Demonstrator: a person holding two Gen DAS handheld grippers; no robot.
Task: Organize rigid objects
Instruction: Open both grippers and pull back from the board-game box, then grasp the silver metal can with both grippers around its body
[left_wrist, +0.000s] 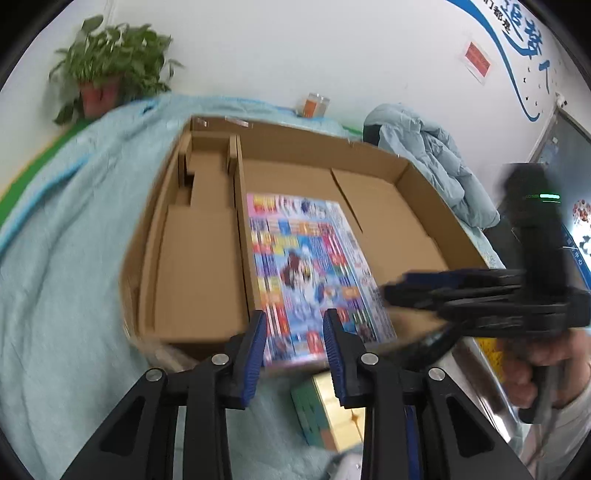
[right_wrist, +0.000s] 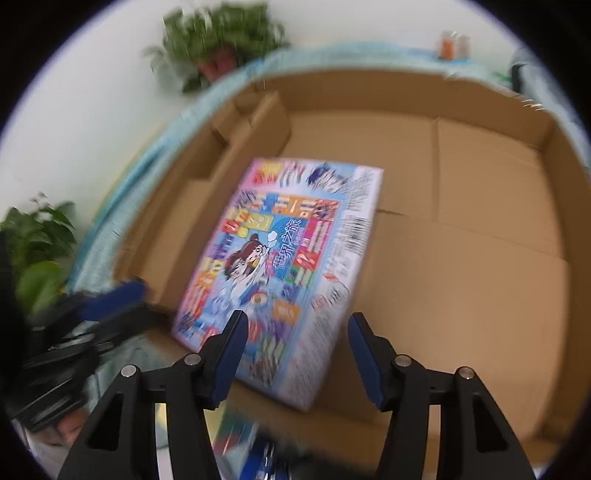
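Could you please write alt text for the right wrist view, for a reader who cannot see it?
A colourful cartoon-covered game box lies in a large open cardboard box, beside its cardboard divider. The right tool hovers open at the game box's near end, not gripping it. The left tool shows blurred at left, with potted plants behind against a white wall.

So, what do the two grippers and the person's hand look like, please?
Both are alike. The left gripper and the right gripper have black plastic frames with triangular cut-outs and silver round pivot bolts; their fingers carry blue ribbed pads. In the left wrist view, the right gripper's black upright handle shows a thin green light. The bare hand comes from a white sleeve.
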